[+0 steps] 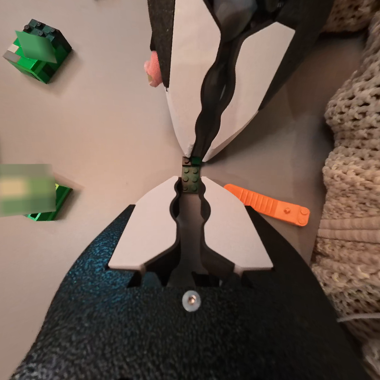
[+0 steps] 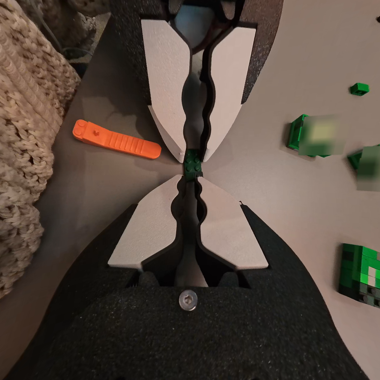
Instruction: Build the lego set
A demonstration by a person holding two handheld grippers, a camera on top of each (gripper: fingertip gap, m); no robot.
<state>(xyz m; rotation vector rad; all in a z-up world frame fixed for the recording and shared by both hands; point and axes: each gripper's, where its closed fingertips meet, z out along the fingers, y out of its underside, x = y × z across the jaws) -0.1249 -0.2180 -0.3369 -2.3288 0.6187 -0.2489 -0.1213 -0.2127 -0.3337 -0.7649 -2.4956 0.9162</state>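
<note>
Left wrist view: the dark green studded lego plate, two studs wide, sits at the centre of the frame above the pale grey tabletop. Its near end is clamped between the white, black-lined tips of the left gripper, whose jaws are nearly closed on it. At the plate's far end lie a small dark piece and a brighter green small lego brick. The right gripper comes in from the far side with its jaws pressed almost together on that small brick. An orange ridged plastic brick separator lies on the table just to the right, beside a beige knitted fabric. Far left stands a green and black blocky lego build.

In the right wrist view, the same plate spans the gap between the two grippers: the right gripper grips its near edge, and the left gripper holds the far end. The separator lies to the left, and a small loose bright green brick lies far right.
</note>
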